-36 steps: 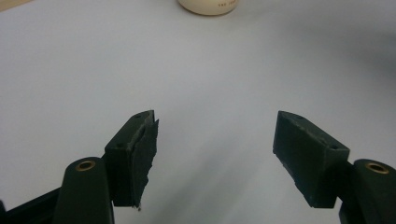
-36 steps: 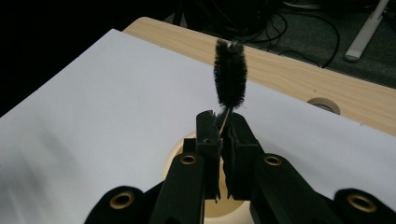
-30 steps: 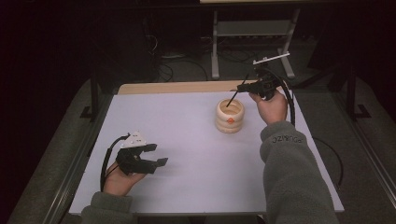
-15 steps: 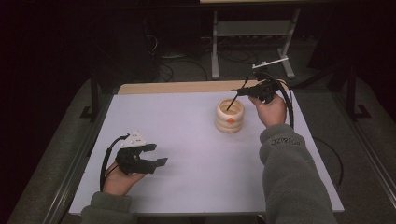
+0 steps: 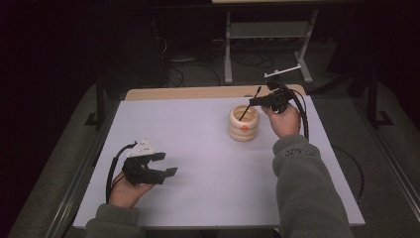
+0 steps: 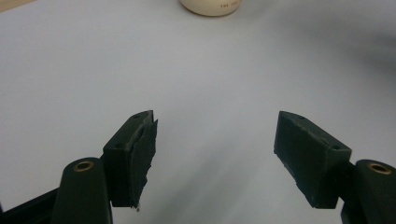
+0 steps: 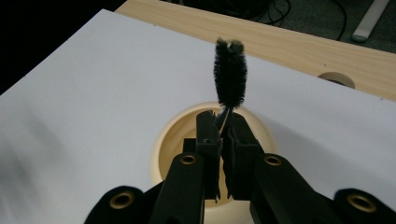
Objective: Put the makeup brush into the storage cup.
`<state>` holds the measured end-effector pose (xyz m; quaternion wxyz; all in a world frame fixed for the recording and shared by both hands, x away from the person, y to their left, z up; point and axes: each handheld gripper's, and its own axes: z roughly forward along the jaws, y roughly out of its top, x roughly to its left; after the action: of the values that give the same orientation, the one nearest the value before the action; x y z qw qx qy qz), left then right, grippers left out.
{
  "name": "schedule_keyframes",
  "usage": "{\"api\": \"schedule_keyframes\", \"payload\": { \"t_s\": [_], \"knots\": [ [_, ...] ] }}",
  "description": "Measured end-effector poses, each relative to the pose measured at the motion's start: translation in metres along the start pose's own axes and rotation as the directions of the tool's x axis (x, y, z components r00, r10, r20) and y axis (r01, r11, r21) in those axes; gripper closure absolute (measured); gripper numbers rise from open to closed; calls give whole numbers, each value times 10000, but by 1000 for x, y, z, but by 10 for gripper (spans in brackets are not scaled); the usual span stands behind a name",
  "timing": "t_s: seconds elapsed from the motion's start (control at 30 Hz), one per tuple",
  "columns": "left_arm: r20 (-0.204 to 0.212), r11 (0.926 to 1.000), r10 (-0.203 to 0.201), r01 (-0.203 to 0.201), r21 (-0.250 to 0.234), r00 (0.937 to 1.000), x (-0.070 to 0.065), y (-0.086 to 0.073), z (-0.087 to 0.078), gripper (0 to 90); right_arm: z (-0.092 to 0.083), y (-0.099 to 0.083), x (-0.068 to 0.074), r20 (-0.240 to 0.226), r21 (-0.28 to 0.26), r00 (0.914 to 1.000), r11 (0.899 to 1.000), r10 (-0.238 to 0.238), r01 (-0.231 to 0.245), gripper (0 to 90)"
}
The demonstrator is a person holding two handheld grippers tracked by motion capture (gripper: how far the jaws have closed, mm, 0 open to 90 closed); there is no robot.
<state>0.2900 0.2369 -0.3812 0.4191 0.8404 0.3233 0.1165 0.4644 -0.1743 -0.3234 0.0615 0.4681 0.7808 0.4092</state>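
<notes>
A cream ribbed pot (image 5: 243, 130) with an orange mark stands on the white sheet right of centre; it is also seen as the pot (image 7: 164, 140) and as the pot (image 6: 210, 5). My right gripper (image 5: 252, 102) hovers just over its mouth, shut on a thin black brush (image 5: 250, 103) that slants down into the pot. In the right gripper view, the right gripper (image 7: 223, 135) pinches the wire stem while the bristled end of the brush (image 7: 229, 79) stands above the jaws. Near the table's front left, my left gripper (image 5: 168, 164) rests open; the left gripper (image 6: 215, 144) has nothing between its jaws.
The white sheet (image 5: 198, 144) covers a wooden table whose bare edge (image 5: 198, 92) shows at the back, with a round hole (image 7: 336, 78) in the wood. A metal stand (image 5: 267, 29) and cables (image 5: 183, 64) lie on the dark floor behind.
My right gripper and the brush have sunk slightly toward the pot. The left gripper has not moved.
</notes>
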Motion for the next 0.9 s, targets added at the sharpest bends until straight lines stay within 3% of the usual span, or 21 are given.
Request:
{"api": "schedule_keyframes", "payload": {
  "t_s": [0.6,0.73,0.9],
  "knots": [
    [4,10000,-7,7,27,10000,2,-1,0,289,23,-11,4,-2,763,9998,9969,-207,207,830],
    [4,10000,-34,34,35,10000,2,-1,1,287,19,-11,5,657,652,9976,9977,-219,176,671],
    [-15,10000,12,-12,85,10000,2,-1,0,287,9,-15,1,744,309,9970,9993,-209,187,564]
  ]
}}
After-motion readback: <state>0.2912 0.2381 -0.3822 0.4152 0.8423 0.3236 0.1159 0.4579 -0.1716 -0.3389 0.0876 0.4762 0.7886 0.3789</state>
